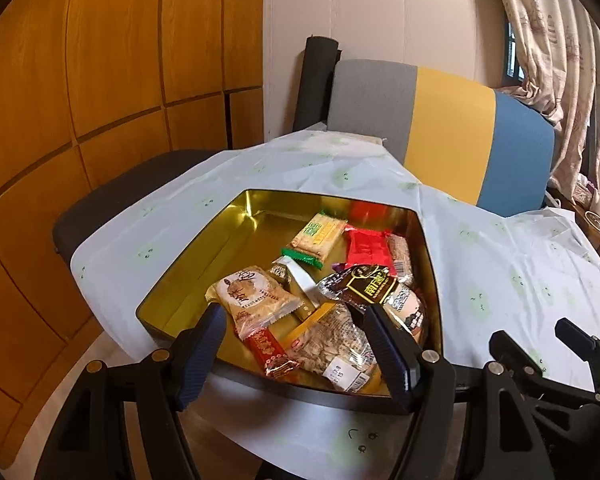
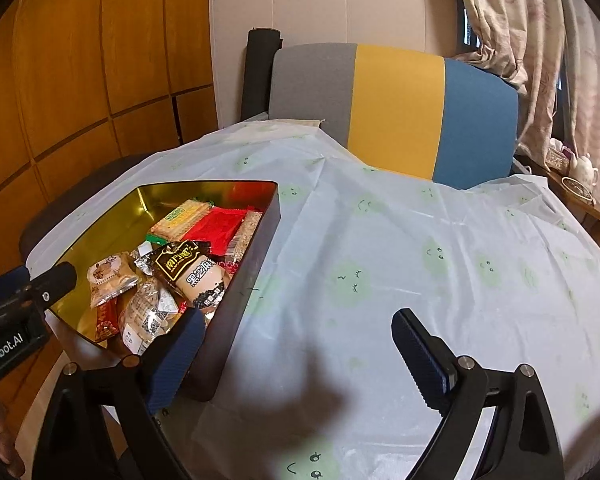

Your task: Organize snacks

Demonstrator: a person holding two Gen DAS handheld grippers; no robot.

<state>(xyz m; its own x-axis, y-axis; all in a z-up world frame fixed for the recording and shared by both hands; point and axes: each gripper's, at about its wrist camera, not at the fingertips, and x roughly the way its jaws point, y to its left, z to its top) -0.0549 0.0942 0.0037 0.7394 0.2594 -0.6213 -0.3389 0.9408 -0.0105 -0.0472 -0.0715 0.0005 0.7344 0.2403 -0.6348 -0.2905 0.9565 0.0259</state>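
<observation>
A gold-lined tin box (image 1: 204, 248) with dark outer walls sits on the table and holds several wrapped snacks: a cracker pack (image 1: 316, 236), a red packet (image 1: 366, 246), a beige pastry pack (image 1: 252, 292), a clear pack of seeds (image 1: 332, 344) and a dark-labelled pack (image 1: 372, 286). My left gripper (image 1: 296, 344) is open and empty, hovering over the box's near edge. My right gripper (image 2: 300, 348) is open and empty above bare tablecloth, just right of the box (image 2: 256, 240). The left gripper (image 2: 56, 276) shows at the left of the right wrist view.
A pale tablecloth (image 2: 420, 248) with green faces covers the table. A grey, yellow and blue chair back (image 2: 396, 108) stands behind it, a dark chair (image 1: 112, 196) at the left. Wooden panels (image 1: 100, 80) line the left wall. Curtains (image 2: 540, 60) and a teapot (image 2: 584, 168) are at the right.
</observation>
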